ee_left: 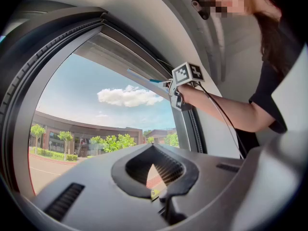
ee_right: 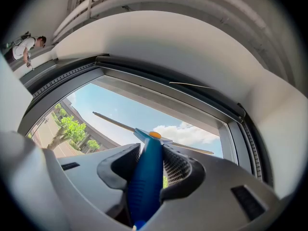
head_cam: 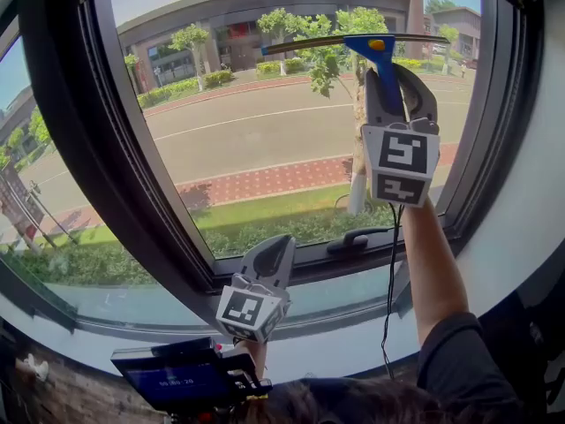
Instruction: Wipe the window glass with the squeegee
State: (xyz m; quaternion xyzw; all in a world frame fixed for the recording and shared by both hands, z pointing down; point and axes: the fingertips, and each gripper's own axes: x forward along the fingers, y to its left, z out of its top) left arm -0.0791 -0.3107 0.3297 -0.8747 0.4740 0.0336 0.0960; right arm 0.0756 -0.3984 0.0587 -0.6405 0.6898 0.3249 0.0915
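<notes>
Your head camera faces the window [head_cam: 265, 122] from close by, the camera on your left gripper [head_cam: 272, 253] looks up from its bottom edge toward your right gripper [head_cam: 399, 82], whose own camera faces its top edge; all share the glass.

a curved window is seen, its glass [head_cam: 265, 140] held in a dark frame [head_cam: 106, 166] lined with ribbed seals. beyond the frame's slanted left bar a second pane [head_cam: 44, 237] is set. a dark handle [head_cam: 355, 239] is mounted flat along the lower bar of the frame, towards the right. below it a pale sill [head_cam: 353, 338] is spread. the thin blade of a blue squeegee [head_cam: 371, 47] is laid across the top of the glass, nearly level; actual contact cannot be confirmed.
</notes>
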